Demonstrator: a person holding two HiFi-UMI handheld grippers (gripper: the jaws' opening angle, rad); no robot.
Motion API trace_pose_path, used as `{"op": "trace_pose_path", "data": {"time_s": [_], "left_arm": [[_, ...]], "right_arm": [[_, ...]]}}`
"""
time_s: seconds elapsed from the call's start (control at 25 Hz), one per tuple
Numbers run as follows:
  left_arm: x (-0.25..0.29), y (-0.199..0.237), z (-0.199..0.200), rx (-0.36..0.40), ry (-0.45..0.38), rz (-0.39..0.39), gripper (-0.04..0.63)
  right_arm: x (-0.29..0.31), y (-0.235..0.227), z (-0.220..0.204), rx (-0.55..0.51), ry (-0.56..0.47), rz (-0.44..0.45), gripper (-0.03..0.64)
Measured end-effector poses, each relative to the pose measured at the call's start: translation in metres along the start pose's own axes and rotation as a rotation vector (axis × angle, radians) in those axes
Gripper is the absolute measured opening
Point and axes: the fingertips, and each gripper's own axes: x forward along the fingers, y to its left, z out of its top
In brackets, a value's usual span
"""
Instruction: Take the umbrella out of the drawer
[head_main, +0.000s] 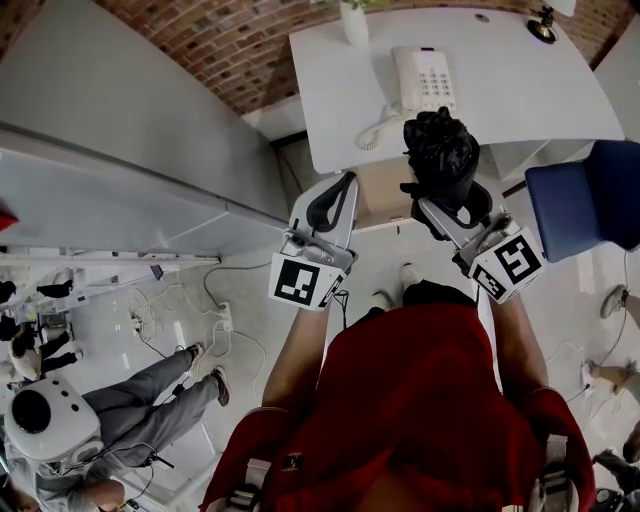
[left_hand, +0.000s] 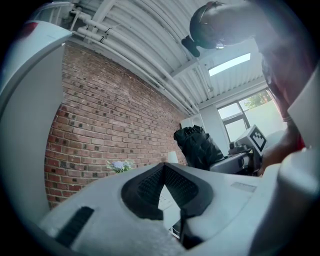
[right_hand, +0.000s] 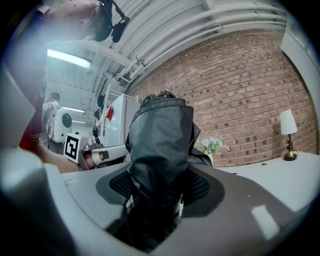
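Observation:
A black folded umbrella (head_main: 440, 150) stands upright between the jaws of my right gripper (head_main: 455, 205), which is shut on its lower part. In the right gripper view the umbrella (right_hand: 160, 150) fills the gap between the ribbed pads (right_hand: 200, 186) of that gripper (right_hand: 159, 192). My left gripper (head_main: 338, 192) hovers just left of it, shut with nothing in it. The left gripper's (left_hand: 164, 169) pads meet at the tip in its own view, where the umbrella (left_hand: 197, 147) shows off to the right. A brown open drawer (head_main: 385, 195) lies below and between the two grippers.
A white desk (head_main: 500, 100) carries a white telephone (head_main: 422, 80), a vase (head_main: 355, 25) and a small lamp (head_main: 543, 25). A blue chair (head_main: 590, 195) stands at the right. A large white panel (head_main: 120, 150) fills the left. A person (head_main: 150, 400) stands at lower left among floor cables.

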Motion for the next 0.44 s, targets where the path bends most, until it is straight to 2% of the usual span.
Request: {"op": "trace_pose_path", "data": {"time_s": [0.44], "left_arm": [[0.0031,-0.0065,-0.0029,-0.007,0.006,0.002,-0.002]], "right_arm": [[-0.0063,-0.0023,-0.0031,0.006,0.004,0.003,0.268]]}}
